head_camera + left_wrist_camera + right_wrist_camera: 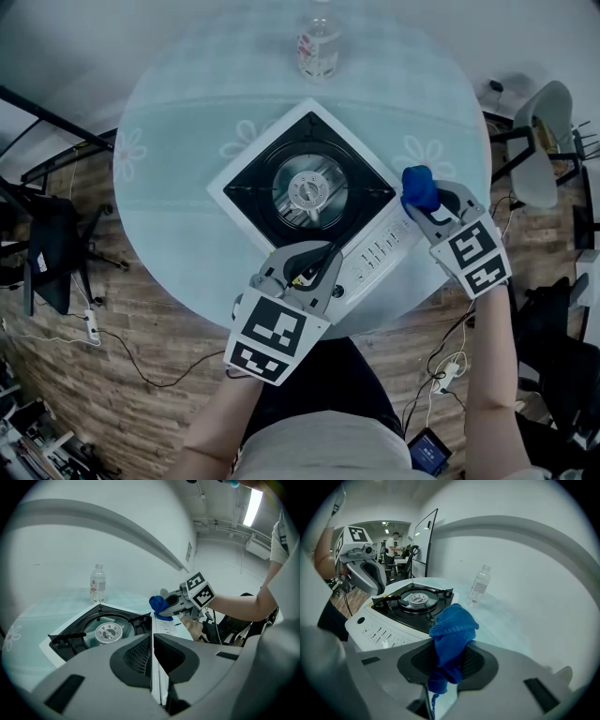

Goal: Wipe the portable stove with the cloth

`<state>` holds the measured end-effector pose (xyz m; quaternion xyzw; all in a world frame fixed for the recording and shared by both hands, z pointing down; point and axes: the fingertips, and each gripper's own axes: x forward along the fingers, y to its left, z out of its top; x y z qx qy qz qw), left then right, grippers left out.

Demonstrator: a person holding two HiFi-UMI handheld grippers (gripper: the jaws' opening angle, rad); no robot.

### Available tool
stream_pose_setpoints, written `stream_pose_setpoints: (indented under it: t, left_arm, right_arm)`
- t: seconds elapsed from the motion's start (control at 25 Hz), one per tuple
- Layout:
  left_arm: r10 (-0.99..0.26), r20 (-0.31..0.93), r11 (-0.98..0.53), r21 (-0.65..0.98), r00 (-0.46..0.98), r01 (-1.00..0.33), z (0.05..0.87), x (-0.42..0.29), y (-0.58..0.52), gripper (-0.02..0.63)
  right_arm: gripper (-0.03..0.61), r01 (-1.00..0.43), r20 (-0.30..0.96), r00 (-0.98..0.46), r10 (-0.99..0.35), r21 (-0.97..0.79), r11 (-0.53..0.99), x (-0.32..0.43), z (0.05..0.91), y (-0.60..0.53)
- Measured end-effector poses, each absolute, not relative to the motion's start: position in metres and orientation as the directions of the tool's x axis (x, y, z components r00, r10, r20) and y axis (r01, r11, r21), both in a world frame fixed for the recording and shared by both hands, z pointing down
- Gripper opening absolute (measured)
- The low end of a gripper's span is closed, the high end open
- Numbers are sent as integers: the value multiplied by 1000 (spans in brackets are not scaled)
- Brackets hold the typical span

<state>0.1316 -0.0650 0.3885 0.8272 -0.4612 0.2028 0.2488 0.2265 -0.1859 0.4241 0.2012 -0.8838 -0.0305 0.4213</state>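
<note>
The right tongs clamp a bunched blue cloth at the right corner of the stove on a round table. The left tongs, jaws together, sit at its near edge. Wiping looks barely begun, with the whole top still to do.

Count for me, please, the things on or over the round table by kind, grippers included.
stove: 1
bottle: 1
cloth: 1
grippers, the left gripper and the right gripper: 2
total: 5
</note>
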Motion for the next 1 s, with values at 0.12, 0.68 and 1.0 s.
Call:
stream_pose_setpoints:
  t: [0.12,0.68,1.0]
  left_arm:
    - [-661,565,-452,226,494,-863,390,131,-62,40]
    - [-654,567,-446,247,501,-861,397,131,-43,40]
    - [-638,554,-465,277,535,-841,397,122,-39,40]
  right_arm:
    - [120,-351,733,-556,-392,221,910,233,425,-183]
    - [120,-358,717,-523,-460,304,882,224,426,-165]
    - [120,-398,717,-482,-503,332,855,219,427,-150]
